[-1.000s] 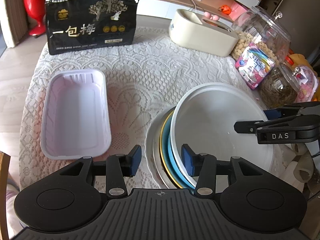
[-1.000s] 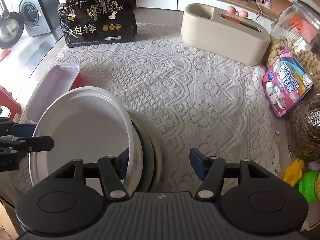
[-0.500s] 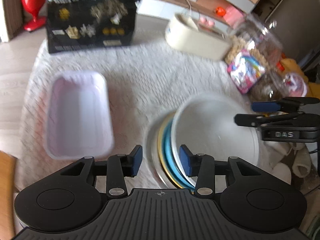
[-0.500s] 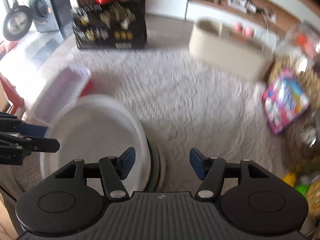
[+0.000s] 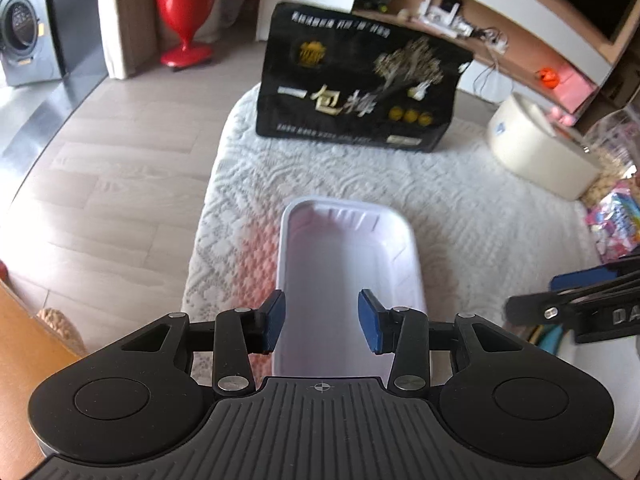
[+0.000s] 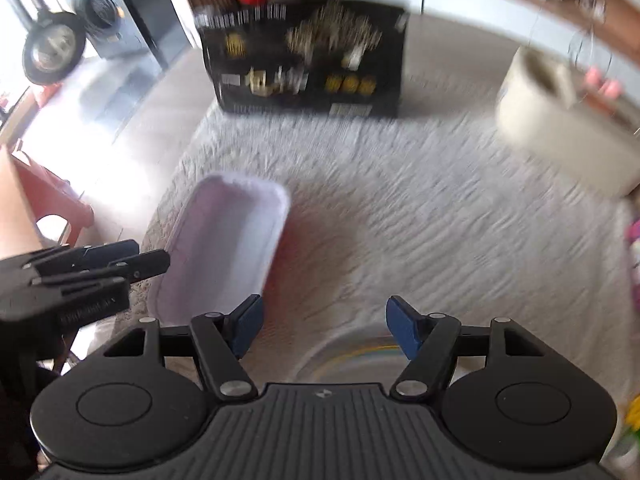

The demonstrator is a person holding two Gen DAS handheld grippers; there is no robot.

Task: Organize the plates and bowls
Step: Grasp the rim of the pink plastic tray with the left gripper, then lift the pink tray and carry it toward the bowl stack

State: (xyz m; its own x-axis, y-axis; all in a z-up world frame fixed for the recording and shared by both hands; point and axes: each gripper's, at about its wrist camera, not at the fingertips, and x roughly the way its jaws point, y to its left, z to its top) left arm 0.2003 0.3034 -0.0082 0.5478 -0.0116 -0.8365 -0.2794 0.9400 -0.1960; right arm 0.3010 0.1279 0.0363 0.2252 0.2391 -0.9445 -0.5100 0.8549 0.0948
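White plastic tray (image 5: 348,276) lies on the lace tablecloth (image 5: 460,196), framed by the empty, spread left gripper (image 5: 319,322); the right gripper (image 6: 322,330), also open, hangs over stacked plates (image 6: 352,354). Likely next: closing on the tray's rim.

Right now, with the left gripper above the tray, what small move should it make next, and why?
Probably lower the left gripper slightly and shift it so one finger goes inside and one outside the near rim of the white rectangular plastic tray. Its blue-padded fingers stand open over the tray's near end, holding nothing, and the tray lies flat on the white lace tablecloth.
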